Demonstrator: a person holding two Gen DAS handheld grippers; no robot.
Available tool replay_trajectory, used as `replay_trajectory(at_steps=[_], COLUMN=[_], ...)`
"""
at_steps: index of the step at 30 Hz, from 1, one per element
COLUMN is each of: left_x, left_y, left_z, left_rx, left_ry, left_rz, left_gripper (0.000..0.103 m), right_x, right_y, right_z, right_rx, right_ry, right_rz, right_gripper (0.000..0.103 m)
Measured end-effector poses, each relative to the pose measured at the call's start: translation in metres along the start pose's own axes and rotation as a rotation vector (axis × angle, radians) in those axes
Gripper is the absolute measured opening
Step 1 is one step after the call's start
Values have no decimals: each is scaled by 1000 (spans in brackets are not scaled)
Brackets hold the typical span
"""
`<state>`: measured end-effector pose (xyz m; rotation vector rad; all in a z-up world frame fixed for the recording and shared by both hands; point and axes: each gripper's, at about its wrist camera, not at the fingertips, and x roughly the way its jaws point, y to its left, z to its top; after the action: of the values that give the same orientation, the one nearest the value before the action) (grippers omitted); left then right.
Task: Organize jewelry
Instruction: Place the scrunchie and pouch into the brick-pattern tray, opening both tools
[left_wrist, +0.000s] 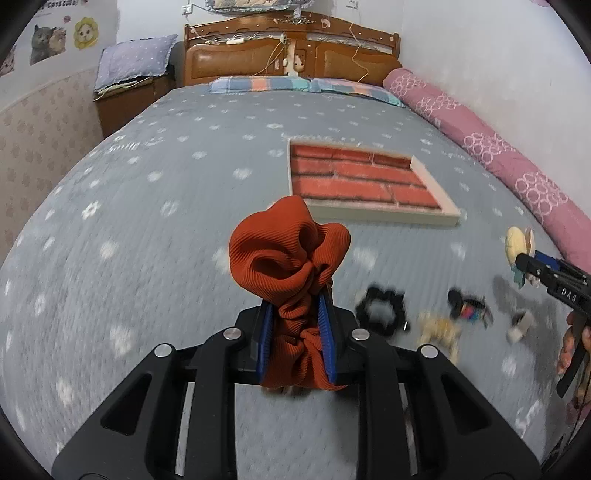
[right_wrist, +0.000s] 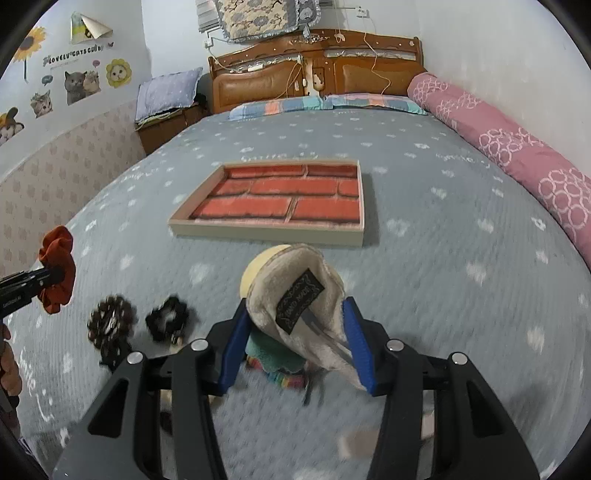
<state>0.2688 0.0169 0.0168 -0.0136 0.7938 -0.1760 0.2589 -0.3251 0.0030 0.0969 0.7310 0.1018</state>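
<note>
My left gripper (left_wrist: 295, 302) is shut on a rust-orange scrunchie (left_wrist: 286, 254) and holds it above the bed; it also shows in the right wrist view (right_wrist: 57, 269). My right gripper (right_wrist: 295, 314) is shut on a plush beige hair clip (right_wrist: 295, 295) with a black label, also seen from the left (left_wrist: 519, 245). A shallow tray with a red brick-pattern floor (left_wrist: 364, 177) (right_wrist: 280, 195) lies on the bed beyond both grippers. A black scrunchie (left_wrist: 380, 310) (right_wrist: 166, 317), a dark beaded one (right_wrist: 110, 321), and several small hair pieces (left_wrist: 467, 306) lie on the bedspread.
The grey flowered bedspread (right_wrist: 461, 240) covers the bed. A pink rolled quilt (right_wrist: 517, 147) runs along the right side. The wooden headboard (right_wrist: 317, 74) and pillows are at the far end. A nightstand (right_wrist: 166, 125) stands at the left.
</note>
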Motion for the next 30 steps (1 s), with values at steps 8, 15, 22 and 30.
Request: replay_trajectory(at_steps=[8,15,22,30], left_x=[22,62,125,208], left_y=[-23,-32,-39,-54], left_z=[60,94,130,129], left_rx=[12,2,-9,46], left_ry=[-19,5,45,80], left_rz=[-26,-33,-64,-2], left_gripper=[21,21,21,21], right_x=[24,65,131,188], right_y=[-21,-25,-20,-19], right_z=[59,99,117,102], right_rx=[-13,-31,-61,-65], right_ry=[-16,6,59,87], right_rz=[-13,5,3,5], right_gripper=[50,50,50,51])
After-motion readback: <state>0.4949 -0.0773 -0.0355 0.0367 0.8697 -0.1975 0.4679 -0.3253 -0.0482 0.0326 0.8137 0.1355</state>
